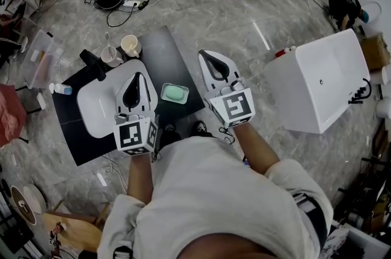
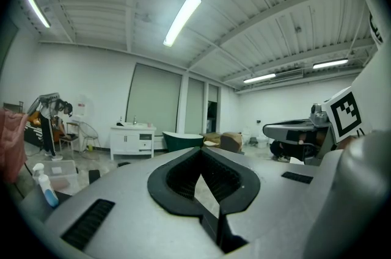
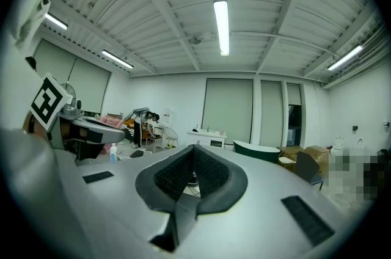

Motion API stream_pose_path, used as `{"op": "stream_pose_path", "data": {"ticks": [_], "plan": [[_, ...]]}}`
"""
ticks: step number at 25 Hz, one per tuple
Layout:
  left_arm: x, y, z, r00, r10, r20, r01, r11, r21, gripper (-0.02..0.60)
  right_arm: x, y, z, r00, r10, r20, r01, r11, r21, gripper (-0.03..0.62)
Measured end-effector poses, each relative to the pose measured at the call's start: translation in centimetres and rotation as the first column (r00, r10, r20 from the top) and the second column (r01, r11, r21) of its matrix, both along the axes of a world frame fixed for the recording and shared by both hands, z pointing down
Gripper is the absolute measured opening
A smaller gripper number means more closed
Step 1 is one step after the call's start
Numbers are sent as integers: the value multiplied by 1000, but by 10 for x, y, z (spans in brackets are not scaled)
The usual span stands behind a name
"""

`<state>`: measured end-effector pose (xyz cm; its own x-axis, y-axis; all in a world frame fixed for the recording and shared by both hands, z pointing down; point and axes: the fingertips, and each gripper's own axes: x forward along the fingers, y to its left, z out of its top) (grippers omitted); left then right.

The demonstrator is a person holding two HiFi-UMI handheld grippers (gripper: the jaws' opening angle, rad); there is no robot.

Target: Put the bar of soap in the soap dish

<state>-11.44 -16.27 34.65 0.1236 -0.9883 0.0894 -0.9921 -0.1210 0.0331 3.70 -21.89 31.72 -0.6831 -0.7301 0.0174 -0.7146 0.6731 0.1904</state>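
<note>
Soap (image 1: 176, 94) seemingly already in dish (image 1: 162, 91), 3 o'clock of left gripper (image 1: 138, 76); its jaws and right gripper (image 1: 203, 55) jaws closed, empty.

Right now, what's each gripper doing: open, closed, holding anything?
Left gripper: closed, nothing between the jaws.
Right gripper: closed, nothing between the jaws.

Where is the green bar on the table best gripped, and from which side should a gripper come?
Grip the bar across its short width, pads on its two long sides, coming from above. It lies flat and seems to sit inside a pale dish, whose rim would block a level approach. The right gripper, now shut, must open first.
</note>
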Motion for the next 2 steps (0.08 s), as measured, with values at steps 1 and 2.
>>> {"op": "stream_pose_path", "data": {"ticks": [1, 2], "plan": [[0, 0, 0, 1000, -1, 1, 1, 1000, 0, 17, 0, 0, 0, 1000, -1, -2, 1, 1000, 0, -2], [0, -1, -1, 1000, -2, 3, 2, 1000, 1, 17, 1, -1, 0, 1000, -3, -4, 3, 1000, -1, -2]]}}
